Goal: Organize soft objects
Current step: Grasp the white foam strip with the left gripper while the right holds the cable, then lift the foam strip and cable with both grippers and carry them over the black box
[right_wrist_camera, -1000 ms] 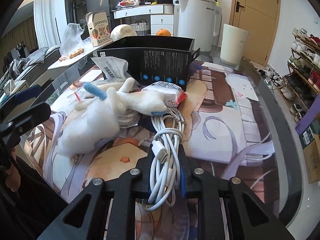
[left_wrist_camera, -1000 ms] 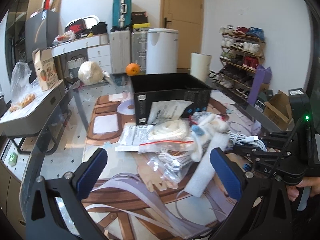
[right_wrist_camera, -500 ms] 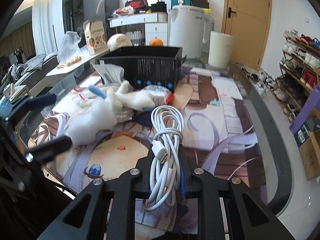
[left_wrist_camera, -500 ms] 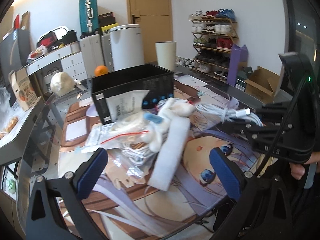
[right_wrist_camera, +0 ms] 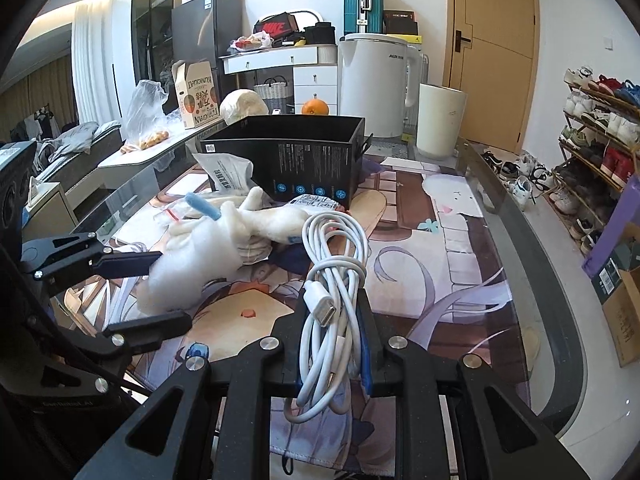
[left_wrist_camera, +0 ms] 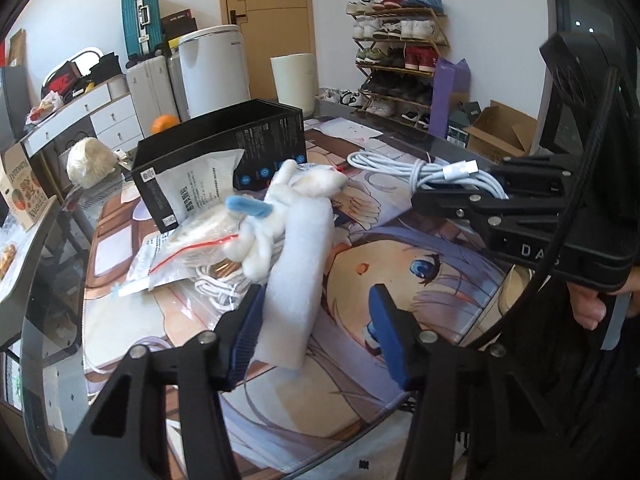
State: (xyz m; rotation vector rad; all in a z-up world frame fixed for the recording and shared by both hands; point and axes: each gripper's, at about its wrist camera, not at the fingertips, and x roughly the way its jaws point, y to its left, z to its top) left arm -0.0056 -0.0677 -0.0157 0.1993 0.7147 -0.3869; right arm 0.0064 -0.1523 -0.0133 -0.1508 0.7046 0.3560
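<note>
A white foam piece (left_wrist_camera: 301, 276) lies on the worktop (right_wrist_camera: 516, 240), on a mat with a cartoon face (left_wrist_camera: 404, 276). Its near end sits between the two blue pads of the left hand-held gripper (left_wrist_camera: 316, 334). The left pad touches the foam. The right pad is apart from it, so the fingers are apart and not pressing the foam from both sides.

A white plush toy (left_wrist_camera: 280, 216) with a blue ear rests on the far end of the foam. Beside and under the toy are clear plastic bags (left_wrist_camera: 188, 256), one with a red strip. A white printed pouch (left_wrist_camera: 202, 188) leans on a black box (left_wrist_camera: 220, 148) just behind the pile. The box is open on top.

The right hand-held gripper (right_wrist_camera: 334, 332) is closed tight on a bundle of white cable (right_wrist_camera: 332, 284). The bundle stands up between the fingers, and a plug end points down in front. In the left view the cable is held up above the mat, to the right of the toy.

An orange (right_wrist_camera: 315, 108) sits behind the box. A shoe rack (left_wrist_camera: 400, 52) stands by the wall.
</note>
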